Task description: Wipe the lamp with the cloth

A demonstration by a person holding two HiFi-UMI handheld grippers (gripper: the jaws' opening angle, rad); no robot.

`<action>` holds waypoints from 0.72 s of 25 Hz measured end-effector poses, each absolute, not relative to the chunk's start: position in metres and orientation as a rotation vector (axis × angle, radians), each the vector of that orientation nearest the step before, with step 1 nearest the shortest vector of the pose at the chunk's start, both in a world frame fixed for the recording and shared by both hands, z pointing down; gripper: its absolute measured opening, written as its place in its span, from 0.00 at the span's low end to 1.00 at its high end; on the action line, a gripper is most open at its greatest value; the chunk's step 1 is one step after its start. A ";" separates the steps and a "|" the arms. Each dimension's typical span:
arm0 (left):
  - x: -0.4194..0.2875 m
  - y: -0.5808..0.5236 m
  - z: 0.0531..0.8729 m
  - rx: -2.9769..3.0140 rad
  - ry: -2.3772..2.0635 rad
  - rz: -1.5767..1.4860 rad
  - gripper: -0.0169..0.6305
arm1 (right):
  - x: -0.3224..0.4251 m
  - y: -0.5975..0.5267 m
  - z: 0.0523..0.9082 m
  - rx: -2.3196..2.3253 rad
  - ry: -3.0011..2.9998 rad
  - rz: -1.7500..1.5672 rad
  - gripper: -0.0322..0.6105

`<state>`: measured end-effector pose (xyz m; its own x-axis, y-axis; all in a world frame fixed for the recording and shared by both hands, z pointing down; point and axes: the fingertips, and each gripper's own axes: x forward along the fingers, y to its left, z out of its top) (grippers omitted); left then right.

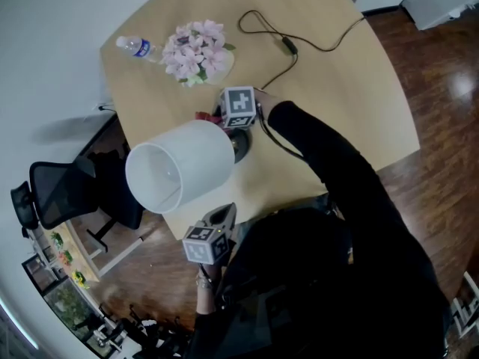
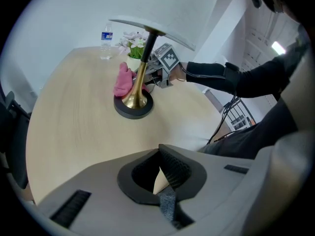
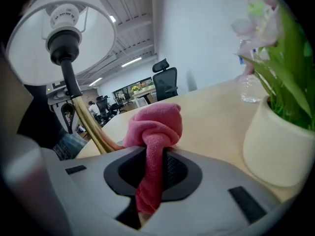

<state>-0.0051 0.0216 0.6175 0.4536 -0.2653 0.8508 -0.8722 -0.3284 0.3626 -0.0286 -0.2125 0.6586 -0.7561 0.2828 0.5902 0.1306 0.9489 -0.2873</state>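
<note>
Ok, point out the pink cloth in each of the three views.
Head view: pink cloth peeks out left of the right gripper, above the white lampshade.
Left gripper view: upper centre-left, beside the lamp's brass stem, below the lampshade.
Right gripper view: centre, clamped in the right gripper.
Shared landmark: the white lampshade.

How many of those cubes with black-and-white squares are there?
2. One cube sits on the right gripper beside the lamp's base. The other cube is on the left gripper at the table's near edge, below the lampshade. None seems hidden.
</note>
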 end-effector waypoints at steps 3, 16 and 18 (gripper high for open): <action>0.002 0.021 0.617 1.848 -0.946 0.880 0.03 | -0.010 -0.212 0.659 -0.242 -2.420 0.288 0.15; 0.014 0.032 0.610 1.910 -0.843 0.951 0.03 | 0.033 -0.180 0.649 0.213 -2.443 0.368 0.15; 0.013 0.034 0.604 1.919 -0.831 0.962 0.03 | 0.035 -0.174 0.653 0.310 -2.424 0.415 0.15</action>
